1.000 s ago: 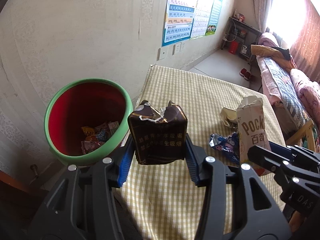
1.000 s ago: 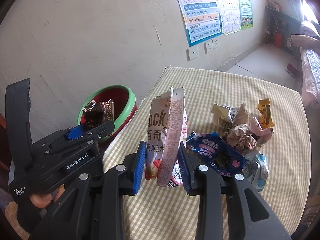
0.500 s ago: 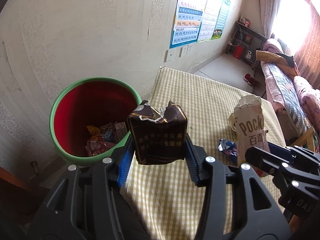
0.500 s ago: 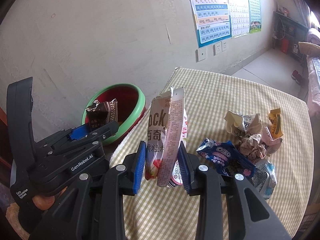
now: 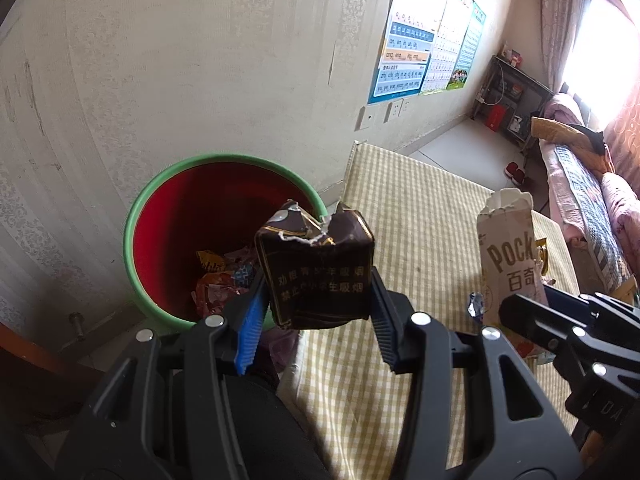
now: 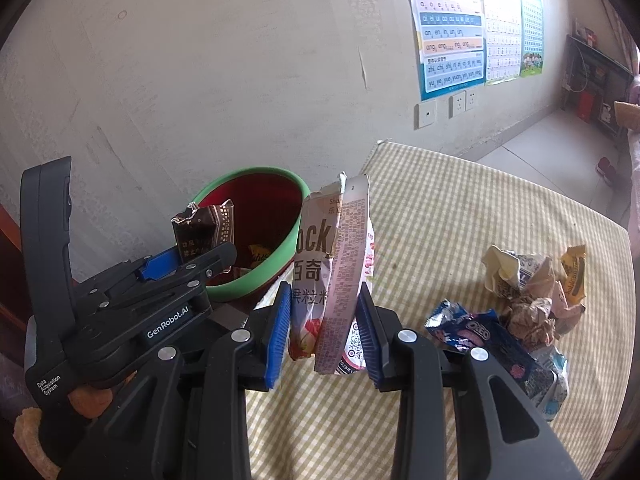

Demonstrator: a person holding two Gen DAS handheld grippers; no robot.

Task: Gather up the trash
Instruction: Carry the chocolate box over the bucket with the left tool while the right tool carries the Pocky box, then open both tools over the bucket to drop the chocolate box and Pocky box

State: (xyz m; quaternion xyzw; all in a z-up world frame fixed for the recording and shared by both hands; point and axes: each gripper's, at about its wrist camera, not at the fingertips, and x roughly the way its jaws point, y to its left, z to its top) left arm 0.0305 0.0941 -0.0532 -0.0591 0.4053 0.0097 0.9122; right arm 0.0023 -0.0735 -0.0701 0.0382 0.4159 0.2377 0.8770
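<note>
My left gripper [image 5: 318,312] is shut on a torn dark brown cigarette pack [image 5: 318,270], held at the near right rim of a red bin with a green rim [image 5: 168,200]; wrappers lie at its bottom. My right gripper [image 6: 323,332] is shut on a flattened white Pocky box [image 6: 334,276], upright above the checked tablecloth [image 6: 460,216]. In the right wrist view the left gripper [image 6: 188,266] with its pack [image 6: 204,232] hangs before the bin [image 6: 256,276]. The Pocky box [image 5: 510,248] also shows at the right of the left wrist view.
A heap of trash lies on the table's right side: a blue Oreo wrapper [image 6: 480,336], crumpled paper [image 6: 528,312], a yellow wrapper [image 6: 574,276]. The wall with posters [image 6: 448,36] stands behind the bin. A bed [image 5: 588,184] lies beyond the table.
Both grippers have carried their items leftward toward the bin. The pack now overlaps the bin's mouth, and the bin looks nearer in both views.
</note>
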